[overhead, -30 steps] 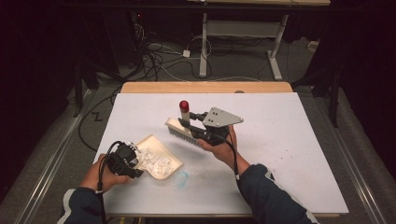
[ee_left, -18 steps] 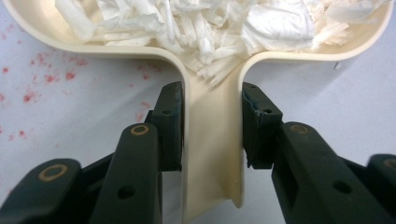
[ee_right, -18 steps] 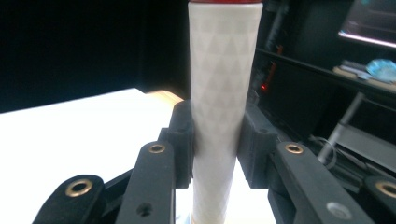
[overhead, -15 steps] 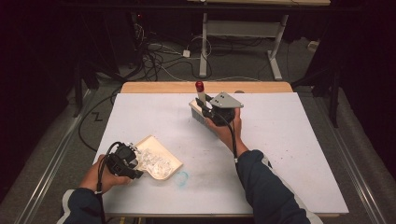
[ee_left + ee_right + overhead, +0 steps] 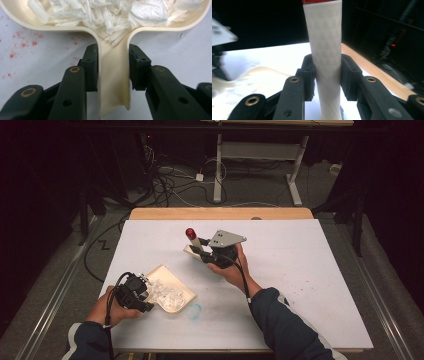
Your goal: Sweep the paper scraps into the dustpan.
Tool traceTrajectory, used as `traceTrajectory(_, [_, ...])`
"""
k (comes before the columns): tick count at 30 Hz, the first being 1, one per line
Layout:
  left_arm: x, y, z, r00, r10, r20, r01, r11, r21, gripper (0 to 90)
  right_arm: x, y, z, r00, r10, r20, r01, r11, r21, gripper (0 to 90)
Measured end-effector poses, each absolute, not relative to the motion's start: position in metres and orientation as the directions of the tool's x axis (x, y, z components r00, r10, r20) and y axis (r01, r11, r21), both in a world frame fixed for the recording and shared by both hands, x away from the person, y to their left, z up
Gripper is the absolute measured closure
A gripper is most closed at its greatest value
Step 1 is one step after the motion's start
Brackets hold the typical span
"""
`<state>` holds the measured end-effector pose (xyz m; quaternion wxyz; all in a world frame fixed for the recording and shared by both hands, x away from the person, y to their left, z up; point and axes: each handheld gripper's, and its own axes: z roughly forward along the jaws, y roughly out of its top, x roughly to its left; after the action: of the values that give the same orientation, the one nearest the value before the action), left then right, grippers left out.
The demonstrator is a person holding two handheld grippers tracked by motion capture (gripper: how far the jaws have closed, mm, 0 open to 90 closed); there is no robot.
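A cream dustpan (image 5: 172, 292) lies at the table's near left, heaped with white paper scraps (image 5: 112, 15). My left gripper (image 5: 145, 298) is shut on the dustpan handle (image 5: 113, 82), one pad pressed on each side. Near the table's middle my right gripper (image 5: 201, 251) is shut on a brush (image 5: 192, 251). Its white handle (image 5: 325, 50) with a red tip (image 5: 190, 233) stands up between the pads. The right jaws have just been opening a little, with the handle still between them. The brush head is low over the table, apart from the dustpan.
The white table top (image 5: 310, 270) has a wooden strip (image 5: 220, 213) along its far edge. A blue smudge (image 5: 194, 311) marks the surface beside the dustpan, and red specks (image 5: 22, 42) lie near its handle. Cables (image 5: 170, 185) and a desk frame (image 5: 255, 155) are on the floor behind.
The right hand carried the brush away from the dustpan toward the far side, then came back a little to the left and lower. The left hand and the dustpan stayed put.
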<state>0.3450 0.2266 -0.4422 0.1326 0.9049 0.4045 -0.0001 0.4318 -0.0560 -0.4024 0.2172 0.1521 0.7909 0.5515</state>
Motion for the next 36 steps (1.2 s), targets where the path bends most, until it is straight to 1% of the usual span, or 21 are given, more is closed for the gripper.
traceTrajectory(4, [0.346,0.226,-0.443,0.675,0.729,-0.114,0.731,-0.64,0.236,61.8,0.412,-0.052,-0.402,-0.884,0.439,-0.161,-0.001,0.343,0.94,68.3])
traceTrajectory(7, [0.346,0.225,-0.443,0.673,0.731,-0.112,0.733,-0.638,0.235,61.7,0.394,-0.052,-0.398,-0.912,0.382,-0.149,-0.018,0.325,0.946,69.8])
traceTrajectory(9, [0.345,0.225,-0.442,0.673,0.731,-0.111,0.732,-0.637,0.24,61.8,0.384,-0.053,-0.392,-0.905,0.382,-0.188,-0.053,0.338,0.94,70.5])
traceTrajectory(12, [0.346,0.226,-0.441,0.671,0.733,-0.108,0.733,-0.635,0.243,61.8,0.379,-0.063,-0.38,-0.894,0.395,-0.214,-0.079,0.33,0.941,70.5])
traceTrajectory(14, [0.346,0.226,-0.441,0.671,0.733,-0.107,0.733,-0.635,0.244,61.8,0.382,-0.07,-0.373,-0.871,0.428,-0.24,-0.094,0.335,0.937,70.5])
traceTrajectory(18, [0.347,0.227,-0.441,0.668,0.736,-0.11,0.734,-0.629,0.256,61.0,0.401,-0.083,-0.367,-0.817,0.512,-0.266,-0.087,0.346,0.934,70.5])
traceTrajectory(20, [0.348,0.226,-0.44,0.669,0.735,-0.11,0.734,-0.629,0.256,60.3,0.414,-0.085,-0.37,-0.776,0.566,-0.279,-0.075,0.356,0.931,70.5])
traceTrajectory(22, [0.348,0.225,-0.44,0.671,0.733,-0.109,0.732,-0.632,0.255,61.1,0.426,-0.086,-0.376,-0.751,0.604,-0.265,-0.046,0.353,0.935,70.5])
traceTrajectory(23, [0.348,0.224,-0.441,0.673,0.731,-0.11,0.73,-0.634,0.254,61.7,0.431,-0.086,-0.38,-0.741,0.62,-0.257,-0.033,0.349,0.937,70.5])
traceTrajectory(26, [0.349,0.224,-0.44,0.68,0.726,-0.104,0.725,-0.643,0.248,62.2,0.441,-0.079,-0.394,-0.704,0.647,-0.293,-0.03,0.385,0.923,70.5])
traceTrajectory(27, [0.349,0.224,-0.44,0.681,0.725,-0.102,0.723,-0.645,0.248,62.4,0.443,-0.076,-0.397,-0.706,0.642,-0.3,-0.037,0.39,0.92,70.5])
traceTrajectory(30, [0.349,0.224,-0.44,0.685,0.723,-0.092,0.719,-0.65,0.246,62.7,0.443,-0.065,-0.4,-0.741,0.617,-0.264,-0.019,0.374,0.927,70.4])
traceTrajectory(32, [0.349,0.223,-0.438,0.684,0.724,-0.087,0.719,-0.648,0.25,62.8,0.441,-0.056,-0.402,-0.758,0.592,-0.275,-0.031,0.389,0.921,70.1])
traceTrajectory(36, [0.348,0.223,-0.435,0.681,0.726,-0.092,0.722,-0.644,0.254,62.9,0.432,-0.043,-0.403,-0.808,0.535,-0.249,-0.034,0.379,0.925,69.9])
